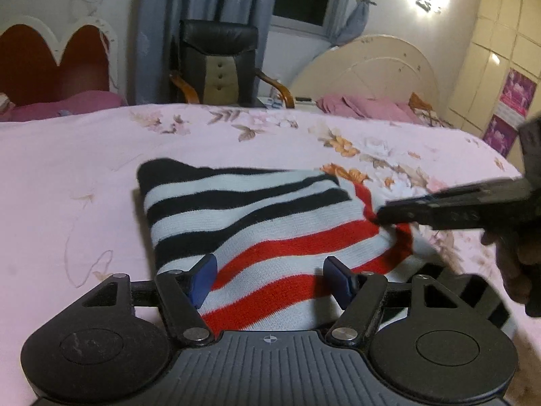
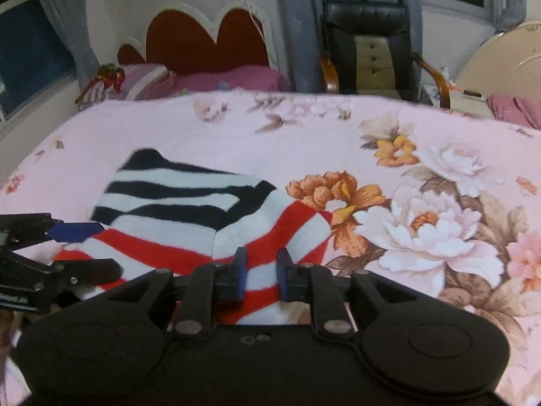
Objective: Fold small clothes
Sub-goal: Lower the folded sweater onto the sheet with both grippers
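My right gripper point(image 2: 261, 264) is clenched on the striped top point(image 2: 189, 209) at six o'clock; my left gripper point(image 1: 270, 270) stands released over it.

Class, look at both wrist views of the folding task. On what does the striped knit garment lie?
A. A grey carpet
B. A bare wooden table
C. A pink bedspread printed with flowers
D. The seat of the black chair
C: in both views the striped knit garment rests on the pink bedspread, whose printed flowers show beside it, while the black chair stands behind the bed.
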